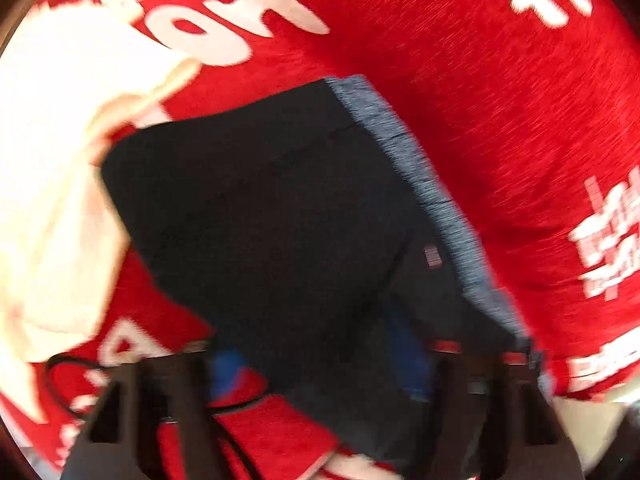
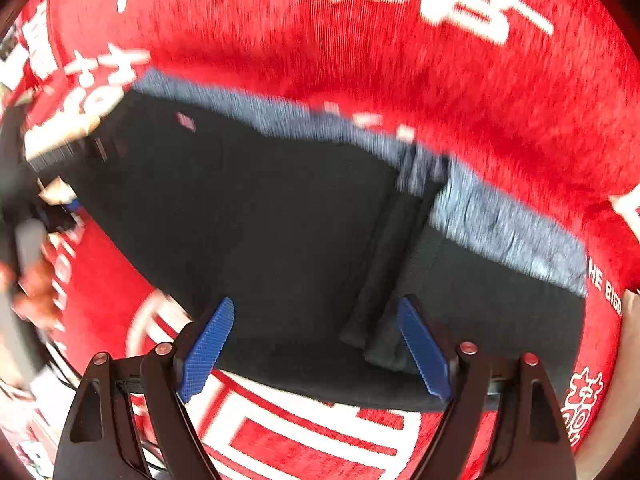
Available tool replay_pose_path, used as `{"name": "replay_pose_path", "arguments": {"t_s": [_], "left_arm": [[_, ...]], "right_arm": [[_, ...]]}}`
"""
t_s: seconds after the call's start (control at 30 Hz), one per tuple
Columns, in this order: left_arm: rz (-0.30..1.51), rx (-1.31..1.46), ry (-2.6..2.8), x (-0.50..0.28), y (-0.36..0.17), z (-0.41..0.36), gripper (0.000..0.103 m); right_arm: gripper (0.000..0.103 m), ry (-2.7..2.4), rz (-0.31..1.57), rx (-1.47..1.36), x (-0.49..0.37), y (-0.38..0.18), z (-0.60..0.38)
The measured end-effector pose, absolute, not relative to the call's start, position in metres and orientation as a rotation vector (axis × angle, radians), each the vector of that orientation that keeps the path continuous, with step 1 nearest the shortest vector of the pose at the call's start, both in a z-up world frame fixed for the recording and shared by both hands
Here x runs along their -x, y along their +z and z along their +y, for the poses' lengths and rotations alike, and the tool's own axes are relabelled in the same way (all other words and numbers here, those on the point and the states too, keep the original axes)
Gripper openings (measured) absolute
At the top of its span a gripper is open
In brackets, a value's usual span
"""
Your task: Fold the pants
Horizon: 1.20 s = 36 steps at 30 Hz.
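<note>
Two grippers work the black pants point(image 2: 280, 220), which lie flat on the red printed cloth point(image 2: 440, 92): the right gripper point(image 2: 316, 344) gapes wide over their near hem, ready to pinch, while the left gripper point(image 1: 320, 364) appears spread, fabric draped between its fingers.

Likely a home: red printed blanket point(image 2: 480, 120) under cream cloth point(image 1: 52, 160).

Open passage: red fleece cloth with white lettering point(image 2: 400, 92) is lying bare beyond the grey waistband edge point(image 2: 500, 216) of the folded black pants point(image 2: 260, 220).

Obstruction: crumpled cream-white fabric point(image 1: 52, 152) is crowding the pants' left side.

Obstruction: thin black cable point(image 1: 60, 384) is looping over the cloth near the left gripper point(image 1: 320, 364).
</note>
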<state>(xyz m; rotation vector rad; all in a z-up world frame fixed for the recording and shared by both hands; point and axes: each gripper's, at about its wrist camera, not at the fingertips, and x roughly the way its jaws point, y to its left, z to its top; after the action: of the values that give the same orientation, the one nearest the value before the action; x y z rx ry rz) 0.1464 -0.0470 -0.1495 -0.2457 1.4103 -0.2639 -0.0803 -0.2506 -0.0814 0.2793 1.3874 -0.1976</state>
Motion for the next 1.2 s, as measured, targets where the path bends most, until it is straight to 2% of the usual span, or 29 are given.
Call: {"name": "replay_pose_path", "arguments": {"t_s": [0.07, 0.1, 0.27, 0.43, 0.63, 0.83, 1.07, 1.1, 1.13, 1.17, 1.2], "left_arm": [[1.408, 0.228, -0.259, -0.145, -0.147, -0.048, 0.034], [1.406, 0.213, -0.259, -0.144, -0.146, -0.047, 0.033], [1.307, -0.056, -0.265, -0.129, -0.13, -0.079, 0.031], [1.259, -0.189, -0.256, -0.12, -0.128, -0.094, 0.031], [1.236, -0.234, -0.253, -0.122, -0.127, -0.1, 0.031], [1.227, -0.24, -0.244, -0.117, -0.124, -0.106, 0.031], [1.186, -0.308, -0.246, -0.105, -0.116, -0.116, 0.031], [1.187, -0.307, -0.249, -0.104, -0.115, -0.116, 0.031], [1.192, -0.308, -0.252, -0.104, -0.115, -0.116, 0.031], [1.2, -0.314, -0.254, -0.103, -0.115, -0.116, 0.031], [1.196, -0.321, -0.258, -0.102, -0.115, -0.117, 0.031]], "right_arm": [[0.087, -0.162, 1.368, -0.328, 0.06, -0.064, -0.26], [0.087, -0.14, 1.363, -0.348, 0.05, -0.058, -0.263], [0.087, 0.021, 1.378, -0.433, -0.027, -0.03, -0.264], [0.088, 0.21, 1.521, -0.442, -0.118, -0.034, -0.22], [0.09, 0.37, 1.71, -0.302, -0.194, -0.06, -0.124], [0.091, 0.442, 1.91, -0.114, -0.213, -0.109, -0.051], [0.09, 0.443, 2.069, 0.095, -0.209, -0.152, -0.018], [0.087, 0.443, 2.065, 0.134, -0.206, -0.152, -0.017], [0.07, 0.444, 2.052, 0.156, -0.204, -0.151, -0.018], [0.042, 0.443, 2.027, 0.144, -0.202, -0.146, -0.023], [0.029, 0.441, 2.011, 0.088, -0.202, -0.141, -0.03]]}}
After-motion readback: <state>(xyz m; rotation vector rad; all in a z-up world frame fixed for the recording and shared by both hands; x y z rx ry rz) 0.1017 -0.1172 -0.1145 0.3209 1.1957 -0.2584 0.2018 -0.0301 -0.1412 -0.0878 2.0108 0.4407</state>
